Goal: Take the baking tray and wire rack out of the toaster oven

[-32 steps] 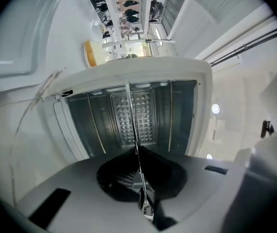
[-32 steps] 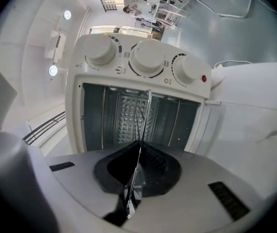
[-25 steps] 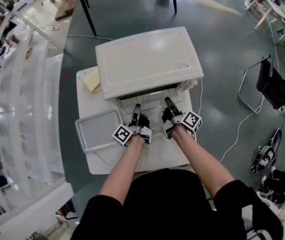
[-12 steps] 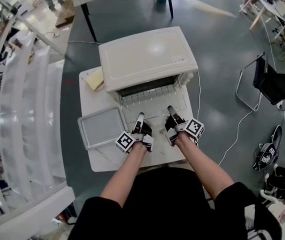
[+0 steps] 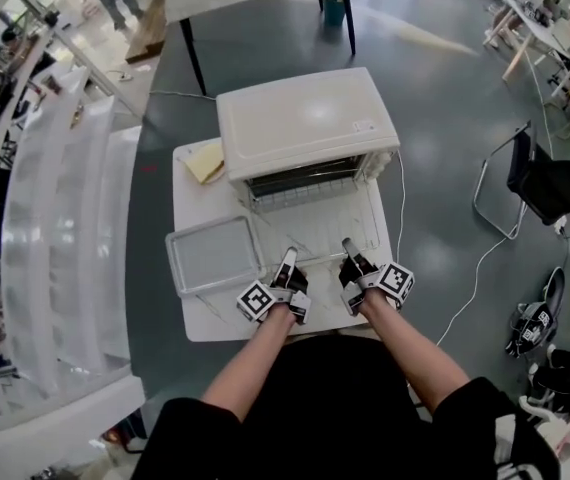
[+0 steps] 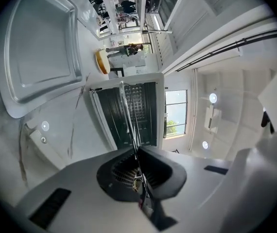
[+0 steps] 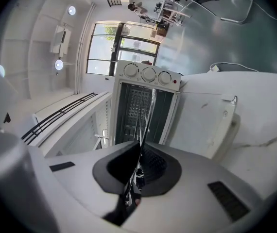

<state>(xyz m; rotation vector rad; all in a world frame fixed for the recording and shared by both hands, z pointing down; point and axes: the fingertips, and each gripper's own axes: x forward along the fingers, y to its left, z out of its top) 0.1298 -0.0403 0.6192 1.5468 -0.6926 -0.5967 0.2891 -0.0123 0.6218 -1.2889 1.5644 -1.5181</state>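
1. At the left of the white table [image 5: 200,318], we see the baking tray [image 5: 215,258] lying flat and empty, outside the toaster oven [image 5: 305,118] and just beside its open front. The left gripper view shows the same tray [image 6: 41,47] resting on the tabletop.
2. Behind the tray, at the table's far left corner, lies a flat yellow pad [image 5: 205,163], close against the oven's side.
3. Next comes the left gripper [image 5: 287,260], held level and pointing at the oven. In its own view the jaws [image 6: 137,152] are pressed together on the near edge of the wire rack [image 6: 129,115], which we see edge-on as a thin line running to the dark oven cavity.
4. In the middle, the wire rack [image 5: 315,218] spans between the 2 grippers and the oven, with its far edge at the oven's mouth and its near edge out over the table.
5. To the right, the right gripper [image 5: 348,251] points slightly downward at the oven. Its jaws [image 7: 139,147] are likewise clamped on the rack's near edge [image 7: 146,110].
6. From the right gripper view we make out 3 knobs [image 7: 148,74] on the oven's front panel and the door [image 7: 204,125] swung open.
7. Farther right, a white cable [image 5: 465,278] trails across the grey floor, and a black chair [image 5: 545,183] stands well apart from the table.
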